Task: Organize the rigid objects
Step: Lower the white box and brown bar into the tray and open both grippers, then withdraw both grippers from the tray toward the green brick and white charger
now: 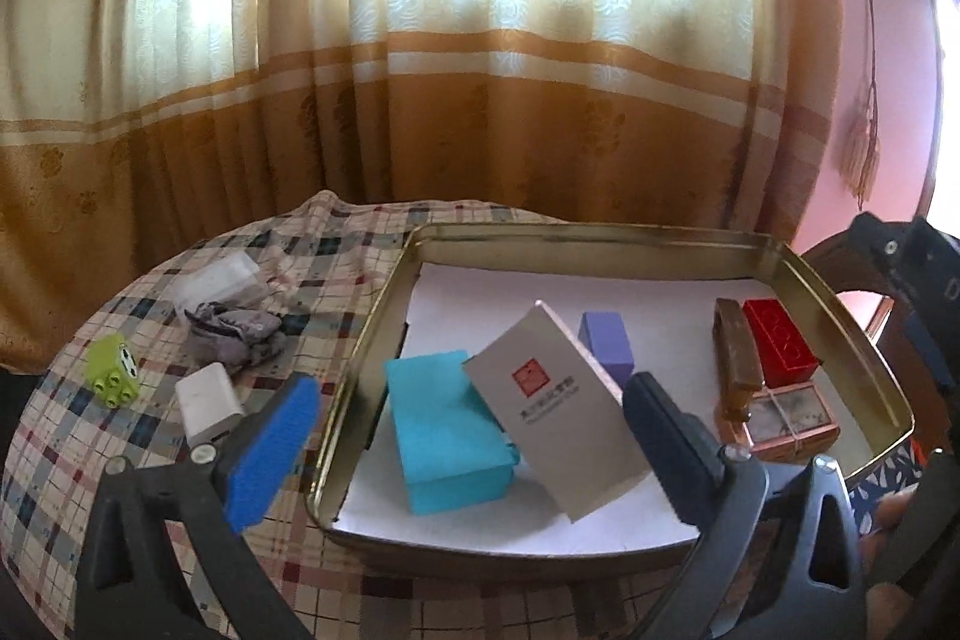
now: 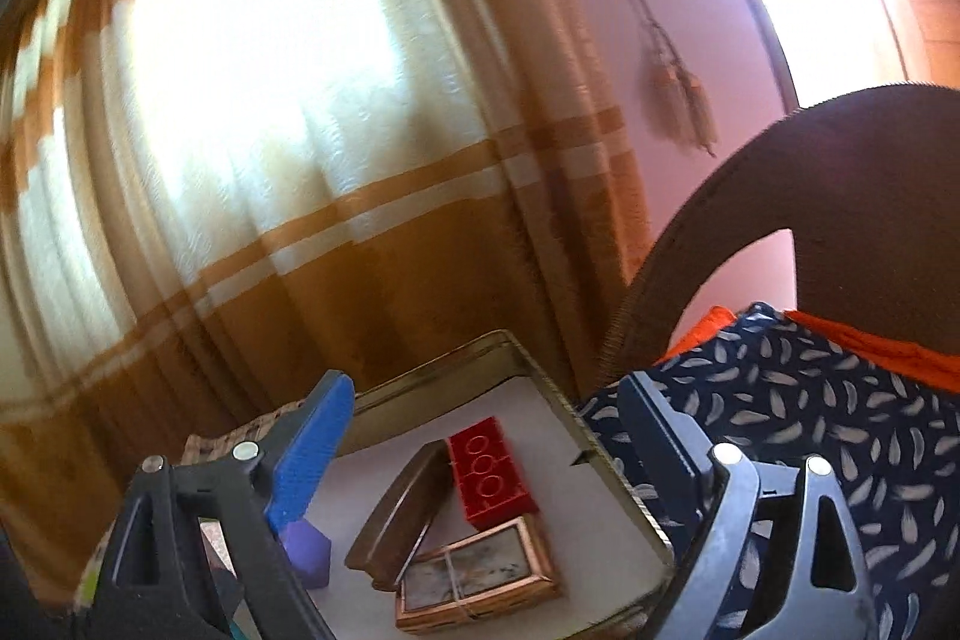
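Now | L gripper (image 1: 468, 436) wide apart over tray (image 1: 384, 304) (grey box (image 1: 558, 412) tilted) | R gripper (image 2: 486, 454) apart, empty

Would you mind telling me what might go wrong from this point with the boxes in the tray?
1. The grey box leans tilted on the turquoise box; it may slide or tip.
2. The open left gripper straddles both, so closing might catch the wrong one.
3. The red block, brown case and copper box sit tightly together, so a nudge could shift all three.
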Available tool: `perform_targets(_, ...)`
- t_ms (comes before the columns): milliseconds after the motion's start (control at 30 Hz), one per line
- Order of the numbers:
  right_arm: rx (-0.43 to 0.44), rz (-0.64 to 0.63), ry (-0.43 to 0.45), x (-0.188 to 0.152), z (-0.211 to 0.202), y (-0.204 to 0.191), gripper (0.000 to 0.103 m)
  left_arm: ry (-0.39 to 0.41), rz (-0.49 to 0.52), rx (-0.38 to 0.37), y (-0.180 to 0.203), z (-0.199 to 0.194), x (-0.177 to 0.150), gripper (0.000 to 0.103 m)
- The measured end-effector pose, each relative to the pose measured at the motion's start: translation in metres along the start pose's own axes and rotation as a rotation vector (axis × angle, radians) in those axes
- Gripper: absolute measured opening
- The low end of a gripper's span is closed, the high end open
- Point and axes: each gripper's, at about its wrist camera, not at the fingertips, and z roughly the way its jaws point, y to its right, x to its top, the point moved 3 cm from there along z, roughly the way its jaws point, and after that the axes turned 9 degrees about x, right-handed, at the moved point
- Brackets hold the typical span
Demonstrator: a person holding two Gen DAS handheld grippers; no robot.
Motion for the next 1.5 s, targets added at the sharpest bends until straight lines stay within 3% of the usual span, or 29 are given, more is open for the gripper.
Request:
perform_targets(167,-0.010,-0.004,0.022,0.000,-0.009,-0.001,0.091,0.016,0.000,0.019,-0.005,-0.004,0.000,0.103)
perform_targets(433,0.000,-0.119,0.051,-0.004,-0.024,-0.025,0.091,0.023,-0.052,0.074,-0.030,-0.007,-0.001,0.102)
perform_targets(700,0.016,-0.123,0.031,-0.010,-0.035,-0.032,0.091,0.151,-0.092,0.106,-0.052,-0.030,0.003,0.103)
perform_targets(1133,0.094,-0.117,-0.001,-0.028,-0.049,-0.054,0.091,0.026,-0.192,0.146,-0.097,-0.007,-0.002,0.102)
perform_targets(1500,0.170,-0.149,-0.039,-0.046,-0.055,-0.089,0.091,-0.011,-0.236,0.200,-0.135,-0.002,-0.008,0.103)
